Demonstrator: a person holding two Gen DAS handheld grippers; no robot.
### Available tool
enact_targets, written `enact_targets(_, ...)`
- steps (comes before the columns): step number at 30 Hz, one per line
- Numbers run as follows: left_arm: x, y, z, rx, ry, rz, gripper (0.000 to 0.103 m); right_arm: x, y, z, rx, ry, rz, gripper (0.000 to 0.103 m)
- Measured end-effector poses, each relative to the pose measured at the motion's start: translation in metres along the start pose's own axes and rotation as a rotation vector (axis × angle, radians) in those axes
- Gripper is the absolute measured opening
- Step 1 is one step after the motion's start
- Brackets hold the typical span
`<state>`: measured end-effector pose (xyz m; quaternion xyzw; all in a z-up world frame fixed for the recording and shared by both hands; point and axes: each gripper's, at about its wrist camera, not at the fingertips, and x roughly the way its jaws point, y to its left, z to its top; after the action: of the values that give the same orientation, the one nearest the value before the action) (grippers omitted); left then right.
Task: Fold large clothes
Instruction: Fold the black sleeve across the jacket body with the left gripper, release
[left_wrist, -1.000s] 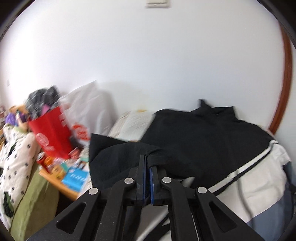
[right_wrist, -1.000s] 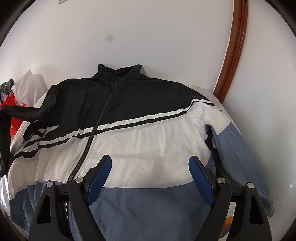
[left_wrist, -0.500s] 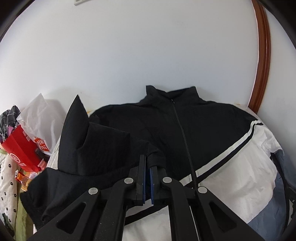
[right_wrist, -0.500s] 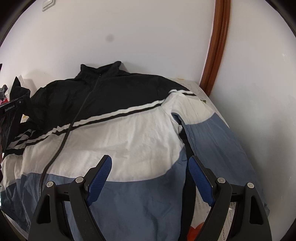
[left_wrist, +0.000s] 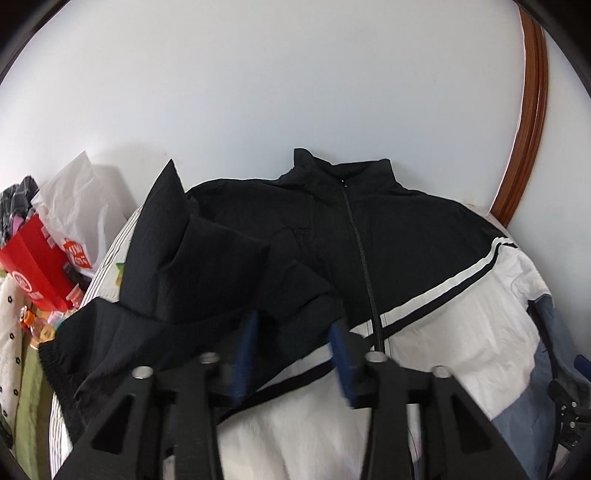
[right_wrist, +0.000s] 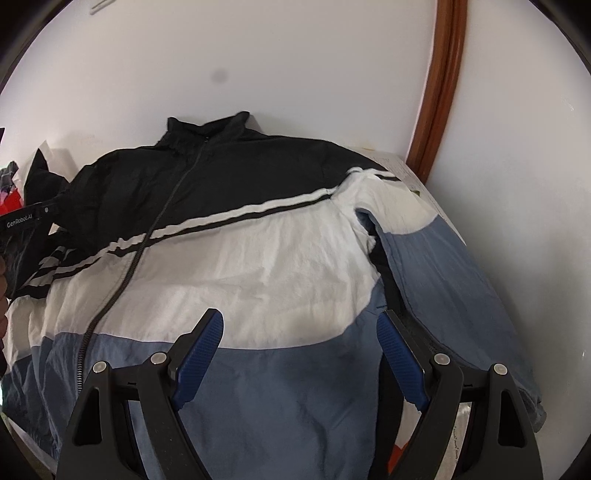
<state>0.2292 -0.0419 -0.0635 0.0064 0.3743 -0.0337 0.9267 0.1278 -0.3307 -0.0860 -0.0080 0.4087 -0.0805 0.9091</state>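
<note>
**Left tongs parting over the folded sleeve**

The jacket (right_wrist: 258, 266) lies flat and face up on the table (right_wrist: 417, 170), collar at 12 o'clock against the white wall (right_wrist: 295, 55), zipper closed, in 3 bands of colour: black on top, white in the middle, blue at the hem. In the left wrist view its black sleeve (left_wrist: 207, 266) is folded in across the chest from 9 o'clock, bunched and peaked, cuff at 8 o'clock. The left tongs (left_wrist: 293, 350) are opening right now, blue pads blurred; the edge of the sleeve sits between them, and no pad is seen pressing on it. The right tongs (right_wrist: 301, 354) hang spread wide above the blue hem, nothing between them. The other sleeve (right_wrist: 443, 280) lies straight along the 3 o'clock side. At 9 o'clock, beyond the table, sit a red box (left_wrist: 33, 266) and a white plastic bag (left_wrist: 81, 206).
</note>
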Motion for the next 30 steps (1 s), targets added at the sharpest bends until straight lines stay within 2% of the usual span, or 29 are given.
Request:
enact_targets(1,-0.005,0.003,-0.002,-0.005,-0.005,-0.004,0.060,-0.003,0.005,0.001,-0.008,-0.007,0.005,0.084)
enact_targets(6,-0.036,0.018,-0.014,-0.016,-0.042,-0.030,0.072,-0.022,0.034,0.005,-0.050,-0.035,0.024,0.084)
enact_targets(11,-0.062,0.039,-0.031,-0.020,-0.066,-0.017,0.073,-0.043,0.063,0.004,-0.078,-0.067,0.064,0.084)
enact_targets(14,-0.076,0.064,-0.045,-0.060,-0.074,-0.012,0.074,-0.055,0.088,0.003,-0.125,-0.090,0.079,0.084)
enact_targets(18,-0.089,0.110,-0.075,-0.114,-0.060,0.043,0.075,-0.063,0.126,0.005,-0.169,-0.107,0.147,0.084)
enact_targets(21,-0.088,0.143,-0.099,-0.159,-0.024,0.079,0.075,-0.063,0.160,0.007,-0.206,-0.116,0.204,0.084)
enact_targets(27,-0.070,0.183,-0.134,-0.224,0.038,0.083,0.075,-0.052,0.220,0.020,-0.260,-0.122,0.287,0.084)
enact_targets(30,-0.057,0.190,-0.139,-0.240,0.055,0.034,0.075,-0.045,0.243,0.035,-0.278,-0.129,0.318,0.084)
